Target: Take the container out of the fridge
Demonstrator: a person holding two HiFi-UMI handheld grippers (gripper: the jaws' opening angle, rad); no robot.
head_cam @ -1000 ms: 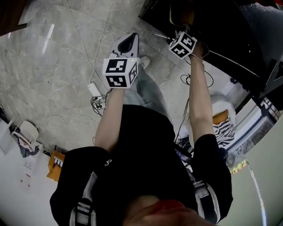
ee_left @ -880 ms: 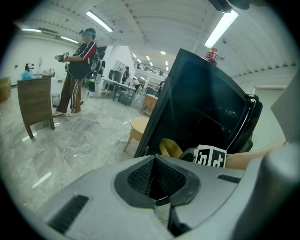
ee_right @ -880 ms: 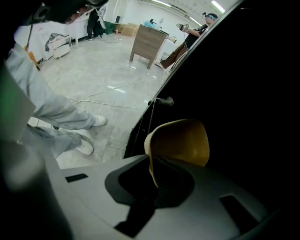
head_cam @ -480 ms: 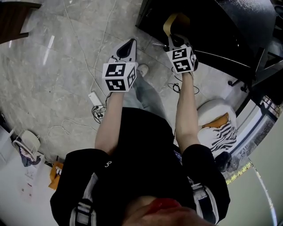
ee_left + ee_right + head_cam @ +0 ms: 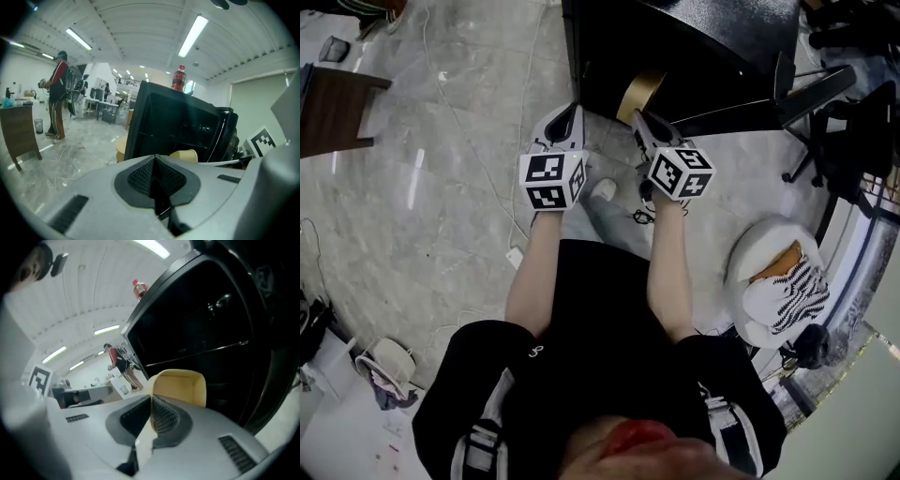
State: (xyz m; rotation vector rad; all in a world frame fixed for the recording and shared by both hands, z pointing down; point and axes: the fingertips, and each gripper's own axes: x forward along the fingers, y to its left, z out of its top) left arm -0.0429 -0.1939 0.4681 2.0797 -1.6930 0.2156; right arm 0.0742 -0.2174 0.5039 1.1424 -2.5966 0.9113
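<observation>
So that it can be carried away, the yellow container [image 5: 180, 385] is pinched by its wall in the jaws of the right gripper [image 5: 639, 120], at the front of the fridge [image 5: 675, 37], while the left gripper [image 5: 571, 111] is held beside it, shut on nothing.

Your container [image 5: 180, 387] is a pale yellow, thin-walled cup, tipped so that its open mouth faces back toward your right gripper [image 5: 151, 401]. The gripper's jaws are closed on one side of the cup's wall near the rim. It hangs off the floor just in front of the black fridge [image 5: 211, 319], whose door stands open on a dark interior.
</observation>
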